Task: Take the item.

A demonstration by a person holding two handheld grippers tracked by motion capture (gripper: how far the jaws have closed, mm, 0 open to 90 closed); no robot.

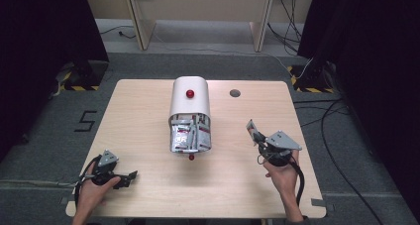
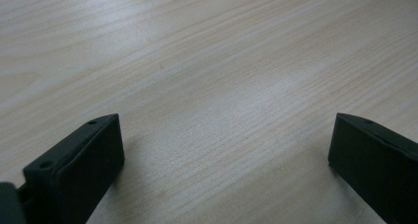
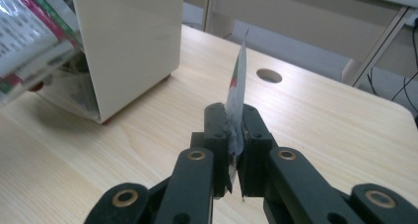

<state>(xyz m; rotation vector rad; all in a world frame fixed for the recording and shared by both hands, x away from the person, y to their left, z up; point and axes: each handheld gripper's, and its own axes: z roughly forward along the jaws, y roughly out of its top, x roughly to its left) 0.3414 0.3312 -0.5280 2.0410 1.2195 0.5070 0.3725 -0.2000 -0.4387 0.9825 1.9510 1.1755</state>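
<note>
From the high view, the left tongs (image 1: 130, 177) are lying low near the table's (image 1: 148, 106) front left corner, with the person's left hand (image 1: 94, 188) wrapping their body; whether they are gaping is hard to make out here. The right tongs (image 1: 253, 132) are sitting near the right edge, gripped by the right hand (image 1: 283, 173) and pinching a small packet (image 1: 251, 129). A cream-coloured box (image 1: 189, 102) is lying at the middle of the table, its open end facing the front edge and spilling silvery packets (image 1: 187, 138); their print is too small to read. A red knob (image 1: 190, 93) is showing on top of the box. A grey round hole (image 1: 235, 92) is sitting near the far edge.

In the left gripper view, the left tongs (image 2: 224, 150) are standing wide apart over bare wood, gripping nothing, and both jaws are being cut off by the frame.

In the right gripper view, the right tongs (image 3: 235, 135) are clamping tight on the packet (image 3: 236, 93), which is standing edge-on, so its face and lettering are staying hidden. The box (image 3: 128, 41) is lying to the left, its top cut off, with packets (image 3: 29, 34) at its mouth carrying print too blurred to read.
</note>
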